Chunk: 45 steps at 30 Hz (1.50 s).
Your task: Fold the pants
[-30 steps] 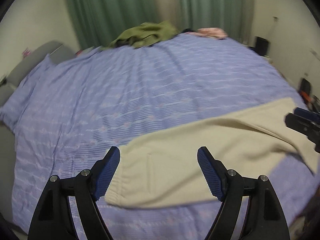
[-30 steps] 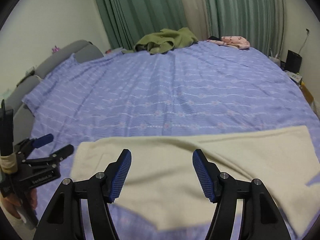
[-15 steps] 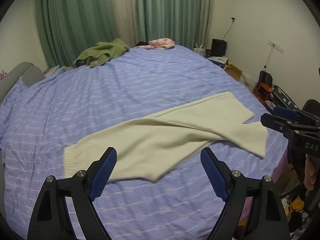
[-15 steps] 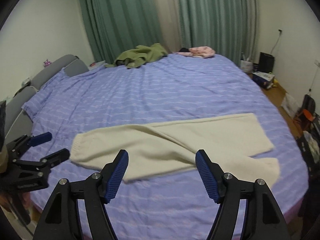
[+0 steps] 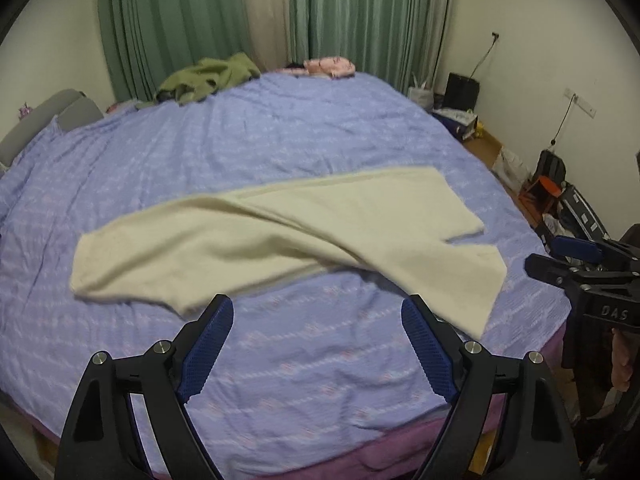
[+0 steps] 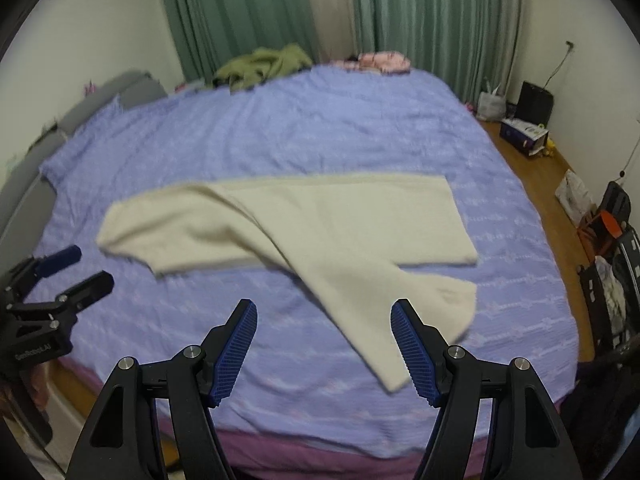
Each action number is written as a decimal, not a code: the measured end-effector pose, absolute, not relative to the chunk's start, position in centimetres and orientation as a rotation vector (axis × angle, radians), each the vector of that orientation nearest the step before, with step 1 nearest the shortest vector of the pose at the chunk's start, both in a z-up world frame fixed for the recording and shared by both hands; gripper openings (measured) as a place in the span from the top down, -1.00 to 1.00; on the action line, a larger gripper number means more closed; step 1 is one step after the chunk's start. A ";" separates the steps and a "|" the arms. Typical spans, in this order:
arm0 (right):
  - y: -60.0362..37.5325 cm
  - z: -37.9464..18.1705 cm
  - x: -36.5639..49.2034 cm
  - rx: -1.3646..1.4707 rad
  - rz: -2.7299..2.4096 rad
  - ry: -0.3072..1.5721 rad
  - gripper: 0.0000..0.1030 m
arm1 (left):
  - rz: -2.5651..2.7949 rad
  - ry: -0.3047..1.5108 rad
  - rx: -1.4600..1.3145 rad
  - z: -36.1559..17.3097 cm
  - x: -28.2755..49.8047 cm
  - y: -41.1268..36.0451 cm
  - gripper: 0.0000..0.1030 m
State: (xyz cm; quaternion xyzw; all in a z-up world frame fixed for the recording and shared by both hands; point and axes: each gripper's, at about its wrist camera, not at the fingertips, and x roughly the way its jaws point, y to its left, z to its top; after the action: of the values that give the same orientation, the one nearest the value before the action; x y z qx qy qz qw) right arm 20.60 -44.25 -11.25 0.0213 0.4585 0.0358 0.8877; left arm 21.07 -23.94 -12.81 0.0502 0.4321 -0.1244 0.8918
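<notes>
1. Cream pants (image 5: 280, 240) lie flat across the lilac bedspread (image 5: 240, 152) in the left wrist view; the left gripper (image 5: 317, 340) hangs spread and empty just short of them.
2. Right wrist view: the right gripper (image 6: 324, 344) is spread too, one pant leg's end lying between its blue fingers (image 6: 412, 348).

Bare bedspread (image 5: 300, 360) lies open between both spread tongs and pants (image 5: 280, 236).

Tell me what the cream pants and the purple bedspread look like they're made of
Cream pants: probably a thick fleece or knit, going by the matte, fuzzy surface and soft rounded edges. Purple bedspread: probably thin woven cotton, flat and matte with fine creases and a printed pale pattern.
</notes>
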 end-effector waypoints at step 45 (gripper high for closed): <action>-52.4 -18.8 28.3 -0.117 -0.220 0.988 0.85 | -0.762 0.773 0.838 -24.2 36.9 -38.3 -0.76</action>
State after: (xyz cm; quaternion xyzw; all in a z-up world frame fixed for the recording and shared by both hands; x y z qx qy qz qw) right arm 28.27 -52.36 -18.75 -0.0559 0.4728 -0.1055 0.8731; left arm 36.92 -38.31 -24.16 0.3868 0.3570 -0.3518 0.7740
